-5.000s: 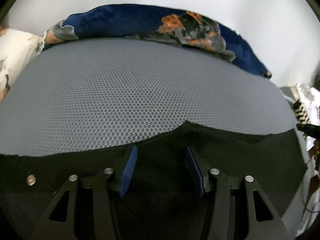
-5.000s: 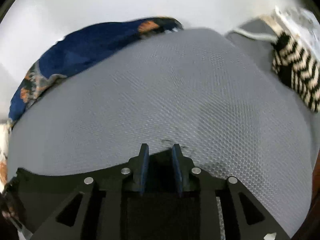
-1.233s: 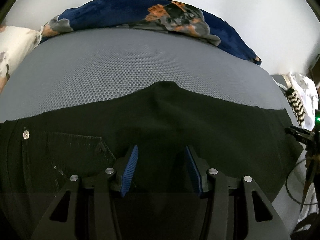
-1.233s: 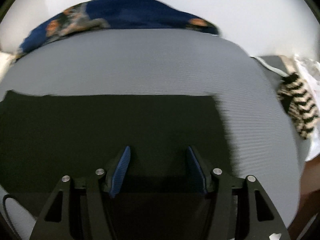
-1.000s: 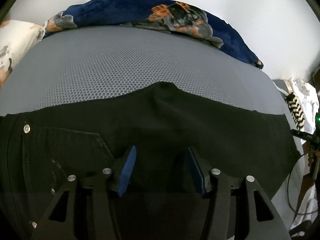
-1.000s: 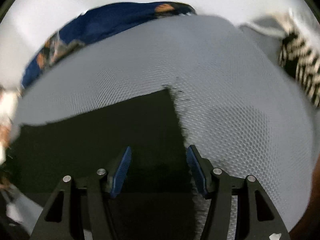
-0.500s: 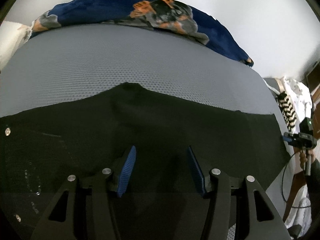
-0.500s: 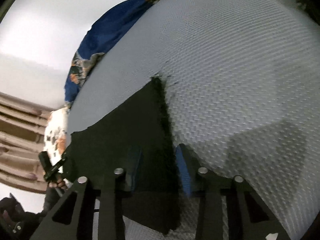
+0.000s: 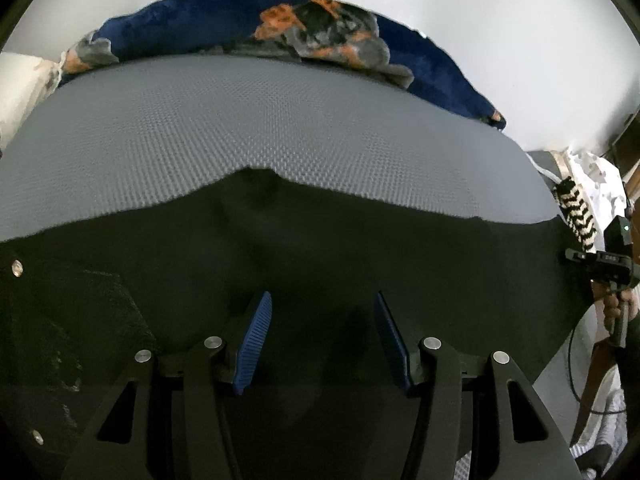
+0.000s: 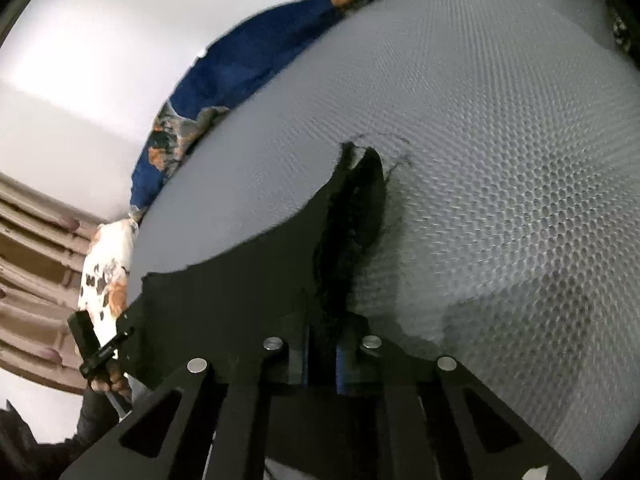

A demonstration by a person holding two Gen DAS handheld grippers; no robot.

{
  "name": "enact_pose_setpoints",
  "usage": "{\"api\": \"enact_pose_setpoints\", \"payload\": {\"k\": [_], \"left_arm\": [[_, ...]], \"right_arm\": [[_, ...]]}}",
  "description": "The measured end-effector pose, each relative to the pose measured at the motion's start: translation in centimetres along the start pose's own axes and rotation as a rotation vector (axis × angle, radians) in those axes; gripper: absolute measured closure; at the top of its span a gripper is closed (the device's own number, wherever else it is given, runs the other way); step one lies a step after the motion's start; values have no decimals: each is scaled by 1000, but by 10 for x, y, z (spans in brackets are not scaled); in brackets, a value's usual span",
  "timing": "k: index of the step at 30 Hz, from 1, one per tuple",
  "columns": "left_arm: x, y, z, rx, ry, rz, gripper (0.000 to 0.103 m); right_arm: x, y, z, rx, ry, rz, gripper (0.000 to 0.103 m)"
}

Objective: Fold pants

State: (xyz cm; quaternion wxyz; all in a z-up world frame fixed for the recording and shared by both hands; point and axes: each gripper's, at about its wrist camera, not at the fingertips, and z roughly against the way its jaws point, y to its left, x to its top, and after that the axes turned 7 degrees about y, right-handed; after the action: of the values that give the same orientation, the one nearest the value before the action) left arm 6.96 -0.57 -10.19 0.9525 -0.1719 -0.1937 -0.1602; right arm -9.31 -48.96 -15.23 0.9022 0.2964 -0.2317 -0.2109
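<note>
Black pants (image 9: 320, 240) lie flat across a grey mesh mattress (image 9: 240, 128), a back pocket and rivets at the left of the left wrist view. My left gripper (image 9: 322, 300) hovers over the pants' middle, its blue pads (image 9: 256, 336) well apart with nothing pinched. In the right wrist view my right gripper (image 10: 323, 336) is at the leg end of the pants (image 10: 240, 288). Its jaws are closing and the pads pinch the hem edge (image 10: 356, 200), which stands up in a ridge off the mattress (image 10: 500, 160).
A blue blanket with orange patches (image 9: 320, 24) lies along the far mattress edge against a white wall. A black-and-white zigzag cloth (image 9: 578, 216) sits at the right. A white floral pillow (image 10: 104, 272) is at the left, with a person's hand (image 10: 106, 380) below it.
My right gripper swung to the pants' leg end and its jaws came together on the hem, raising that edge. The left gripper stayed open over the pants.
</note>
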Motion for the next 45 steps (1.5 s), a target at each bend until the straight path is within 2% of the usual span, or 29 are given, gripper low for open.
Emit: {"api": "enact_pose_setpoints", "payload": {"k": [7, 15, 20, 25, 27, 30, 31, 32, 35, 40, 45], "left_arm": [[0, 12, 27, -4, -53, -26, 49], [-15, 34, 60, -3, -95, -24, 48], [-27, 53, 64, -24, -106, 31, 48], [-26, 56, 68, -53, -123, 42, 48], [-25, 55, 71, -64, -131, 37, 47], [-26, 54, 72, -97, -132, 37, 47], [-26, 54, 72, -107, -129, 39, 47], [-26, 53, 71, -120, -123, 36, 47], [-27, 51, 67, -172, -98, 48, 47], [-27, 47, 56, -290, -37, 83, 47], [-24, 34, 33, -406, 82, 110, 48]], "right_arm": [[-10, 96, -12, 16, -3, 91, 94], [-14, 197, -85, 28, 91, 199, 95], [-19, 239, -146, 23, 154, 229, 95], [-31, 272, -204, 18, 228, 263, 95], [-40, 283, -225, -9, 268, 305, 95], [-54, 291, -249, -55, 330, 357, 88], [-57, 292, -253, -46, 352, 356, 81], [-58, 292, -252, -25, 354, 348, 71], [-58, 293, -230, 65, 317, 327, 57], [-58, 276, -172, 74, 170, 311, 55], [-65, 241, -130, 33, 54, 237, 50]]}}
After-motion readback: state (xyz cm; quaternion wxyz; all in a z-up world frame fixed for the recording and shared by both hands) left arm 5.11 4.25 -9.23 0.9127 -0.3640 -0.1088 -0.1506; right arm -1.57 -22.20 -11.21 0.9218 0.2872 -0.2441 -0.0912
